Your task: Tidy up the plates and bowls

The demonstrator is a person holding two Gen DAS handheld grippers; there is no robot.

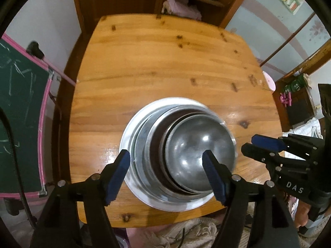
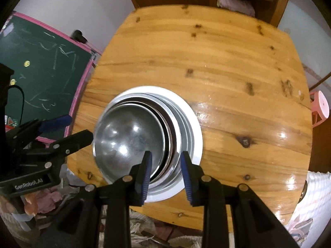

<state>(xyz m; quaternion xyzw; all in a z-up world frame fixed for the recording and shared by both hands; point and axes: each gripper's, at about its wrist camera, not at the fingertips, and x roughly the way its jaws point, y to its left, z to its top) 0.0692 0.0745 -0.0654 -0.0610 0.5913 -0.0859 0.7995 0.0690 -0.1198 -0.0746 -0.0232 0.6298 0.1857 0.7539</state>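
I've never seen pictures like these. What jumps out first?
A shiny steel bowl nested in a stack of metal dishes on a white plate, near the front edge of a glossy wooden table. Black hand-held grippers with blue pads frame it: the left hand-held gripper spread wide, the right hand-held gripper also open.

left gripper [image 1: 166, 161] jaws spread wide, right gripper [image 2: 166, 164] jaws parted more narrowly, apparently gripping nothing, both angled downward, side by side

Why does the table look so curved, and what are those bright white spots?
Left wrist view: the fisheye lens bows the wooden table, and the steel bowl looks slightly motion-blurred. Right wrist view: lamp glare glints inside the bowl and on the varnished tabletop.
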